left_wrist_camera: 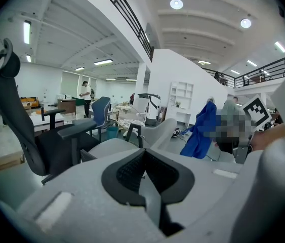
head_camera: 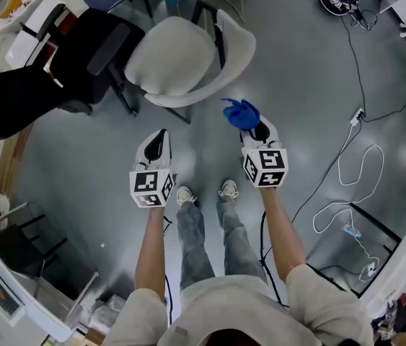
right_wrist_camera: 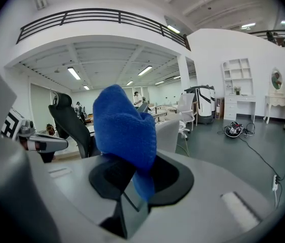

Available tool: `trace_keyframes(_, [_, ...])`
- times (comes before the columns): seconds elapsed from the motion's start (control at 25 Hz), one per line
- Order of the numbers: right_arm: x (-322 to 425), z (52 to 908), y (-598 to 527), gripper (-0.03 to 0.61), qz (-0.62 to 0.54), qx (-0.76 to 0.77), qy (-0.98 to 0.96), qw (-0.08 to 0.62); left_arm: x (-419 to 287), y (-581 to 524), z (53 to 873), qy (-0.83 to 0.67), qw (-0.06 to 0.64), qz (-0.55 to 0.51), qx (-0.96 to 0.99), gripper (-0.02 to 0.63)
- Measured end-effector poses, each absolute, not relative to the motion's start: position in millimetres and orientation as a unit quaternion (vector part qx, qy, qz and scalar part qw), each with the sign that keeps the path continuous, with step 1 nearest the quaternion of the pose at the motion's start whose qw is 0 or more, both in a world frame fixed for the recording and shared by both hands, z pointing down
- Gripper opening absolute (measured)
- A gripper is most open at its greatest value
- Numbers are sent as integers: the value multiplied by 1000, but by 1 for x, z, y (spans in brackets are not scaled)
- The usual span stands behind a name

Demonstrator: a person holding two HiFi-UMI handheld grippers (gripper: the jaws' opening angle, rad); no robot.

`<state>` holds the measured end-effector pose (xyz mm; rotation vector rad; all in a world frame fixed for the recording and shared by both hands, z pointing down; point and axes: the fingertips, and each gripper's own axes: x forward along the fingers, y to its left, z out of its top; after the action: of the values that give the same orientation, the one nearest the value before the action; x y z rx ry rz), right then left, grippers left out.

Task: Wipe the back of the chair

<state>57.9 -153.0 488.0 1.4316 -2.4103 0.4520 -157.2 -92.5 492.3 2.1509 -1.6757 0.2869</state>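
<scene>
Right tool pinches a crumpled blue cloth; left tool is closed and empty. Rubbed against the far pale-grey shell chair, the loosely bunched cloth might slip free.

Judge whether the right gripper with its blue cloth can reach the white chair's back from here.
Probably yes: the right gripper, shut on the blue cloth, hangs just short of the white chair's back, with only bare floor between.
</scene>
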Motion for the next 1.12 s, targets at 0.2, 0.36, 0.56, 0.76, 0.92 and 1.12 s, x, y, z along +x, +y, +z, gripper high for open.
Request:
trace_keyframes(0.2, [50, 518, -158, 81, 157, 497, -840, 149, -164, -94, 526, -604, 204, 95, 764, 5])
trace_keyframes(0.36, [43, 537, -168, 81, 154, 493, -843, 151, -167, -94, 549, -606, 202, 96, 763, 5])
trace_keyframes(0.56, [28, 547, -189, 81, 147, 486, -850, 145, -171, -90, 570, -611, 203, 93, 759, 5])
trace_keyframes(0.76, [16, 553, -217, 81, 140, 487, -852, 135, -164, -81, 591, -603, 207, 105, 763, 5])
trace_keyframes(0.92, [10, 557, -231, 81, 134, 489, -852, 131, -165, -70, 608, -603, 218, 114, 759, 5])
trace_keyframes(1.12, [9, 572, -234, 81, 134, 489, -851, 135, -169, -66, 621, -601, 226, 123, 757, 5])
